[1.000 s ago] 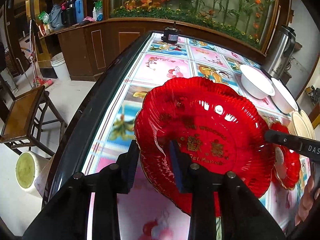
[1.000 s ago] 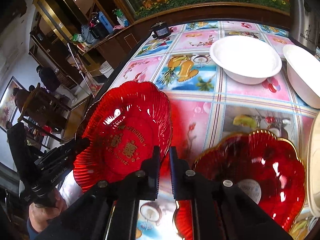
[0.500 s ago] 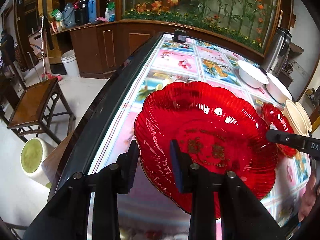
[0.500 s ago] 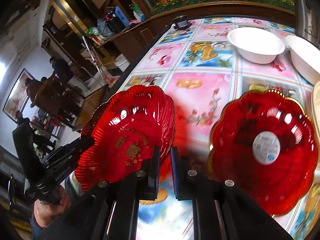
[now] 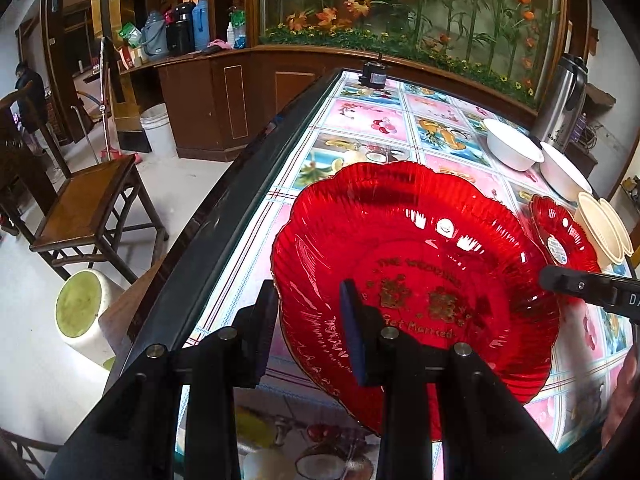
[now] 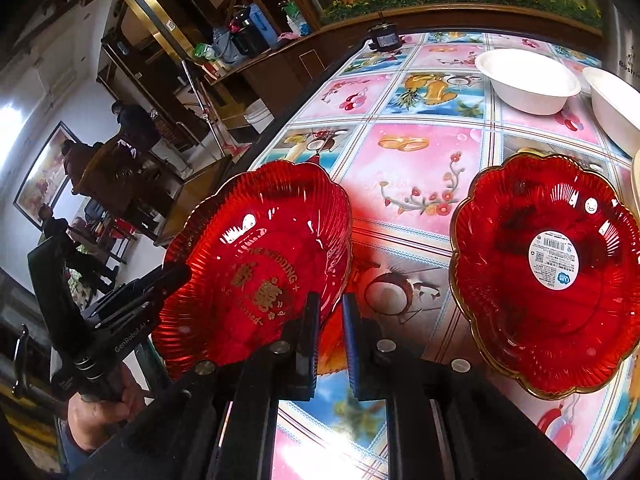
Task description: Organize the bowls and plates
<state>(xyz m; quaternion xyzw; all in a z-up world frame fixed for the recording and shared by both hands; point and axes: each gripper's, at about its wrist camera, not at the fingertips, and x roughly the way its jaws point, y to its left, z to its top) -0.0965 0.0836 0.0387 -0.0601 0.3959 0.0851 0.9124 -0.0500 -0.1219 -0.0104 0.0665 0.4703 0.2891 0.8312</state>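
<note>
A red scalloped plate with gold lettering (image 5: 420, 264) hangs tilted above the table's left side, held from both sides. My left gripper (image 5: 308, 328) is shut on its near-left rim, one finger inside the plate and one outside. My right gripper (image 6: 330, 320) is shut on the opposite rim of that plate (image 6: 256, 264); its fingertip (image 5: 554, 278) shows at the plate's right edge. A second red plate with a white sticker (image 6: 552, 272) lies flat on the table to the right. The left gripper (image 6: 168, 280) and the hand holding it show at lower left in the right wrist view.
Two white bowls (image 6: 528, 80) (image 6: 616, 100) stand at the far right, nested cream bowls (image 5: 604, 228) beside the sticker plate. A steel thermos (image 5: 560, 100) and a small black device (image 5: 374, 76) sit at the far end. The table's dark edge (image 5: 224, 216) borders a wooden chair (image 5: 88, 200).
Both grippers have drawn back along the table together, carrying the lettered plate. The sticker plate and the white bowls now lie farther off.
</note>
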